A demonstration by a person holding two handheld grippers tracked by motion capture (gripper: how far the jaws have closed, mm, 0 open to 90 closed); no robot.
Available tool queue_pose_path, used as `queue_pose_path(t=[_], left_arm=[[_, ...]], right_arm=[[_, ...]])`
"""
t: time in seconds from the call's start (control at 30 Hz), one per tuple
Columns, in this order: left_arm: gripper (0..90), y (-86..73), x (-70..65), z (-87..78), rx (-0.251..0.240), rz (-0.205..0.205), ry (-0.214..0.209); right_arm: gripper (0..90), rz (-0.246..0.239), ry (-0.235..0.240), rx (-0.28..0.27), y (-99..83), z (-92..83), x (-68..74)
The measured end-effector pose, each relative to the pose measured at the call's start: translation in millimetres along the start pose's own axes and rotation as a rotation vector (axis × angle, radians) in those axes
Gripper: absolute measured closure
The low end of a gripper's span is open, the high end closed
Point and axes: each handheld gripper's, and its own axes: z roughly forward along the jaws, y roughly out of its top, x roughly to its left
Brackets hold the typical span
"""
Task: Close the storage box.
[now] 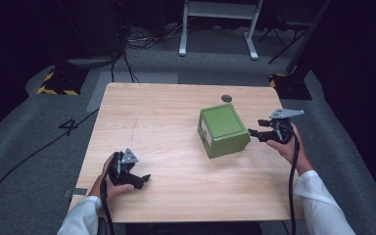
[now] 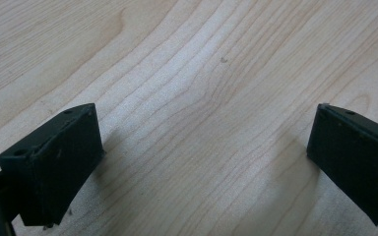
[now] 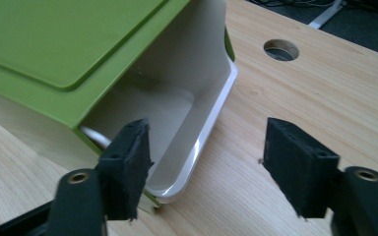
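On the light wooden desk point(image 1: 166, 127), the green box-shaped plastic bin with a white interior point(image 1: 223, 130) sits right of centre, resting slightly tilted, its flat green top facing up. Your right hand-held gripper point(image 1: 252, 133) is just beside the bin's right side, its jaws spread wide and holding nothing. In the right gripper view, the bin's open white front point(image 3: 177, 98) faces that hand-held gripper point(image 3: 206, 162), with one jaw just at the white lip of the opening and the other over bare wood; a round hole in the desk point(image 3: 281, 49) lies beyond. Your left hand-held gripper point(image 1: 144, 179) rests low near the desk's front left, well apart from the bin. In the left gripper view, its jaws stand spread over bare wood grain point(image 2: 202, 98).
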Motion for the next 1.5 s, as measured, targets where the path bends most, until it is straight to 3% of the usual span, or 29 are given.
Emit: queue_pose_path(t=[0.17,0.27,0.37,0.53,0.77,0.87,1.1,1.23,1.5], left_arm=[[0.5,-0.4,-0.2,-0.4,0.001,0.0,0.002],[0.5,-0.4,-0.2,-0.4,0.0,0.0,0.003],[0.5,-0.5,-0.4,-0.5,0.0,-0.002,0.003],[0.5,-0.5,-0.5,-0.5,0.001,-0.003,0.004],[0.5,-0.6,-0.6,-0.6,0.001,-0.004,0.004],[0.5,-0.7,-0.6,-0.7,0.001,-0.003,0.005],[0.5,-0.9,-0.6,-0.9,0.001,-0.002,0.006],[0.5,-0.9,-0.6,-0.9,0.001,-0.003,0.006],[0.5,-0.9,-0.6,-0.9,0.001,-0.003,0.005]], right_arm=[[36.2,0.014,0.028,0.011,-2.1,6.5,-1.9],[37.0,0.006,0.009,0.026,-4.5,8.2,-2.6],[36.4,0.036,0.023,0.033,-10.0,12.4,-5.6],[36.4,0.031,0.007,0.019,-5.4,15.9,-4.3],[37.1,0.003,-0.028,0.107,-7.4,36.3,-2.5],[36.8,0.017,-0.009,0.114,-9.4,39.7,-5.9],[47.6,-0.003,-0.004,0.124,-10.2,35.6,-8.1],[57.8,0.027,-0.008,0.117,-18.6,29.0,-23.2],[65.0,0.076,-0.006,0.103,-31.3,22.6,-44.4]])
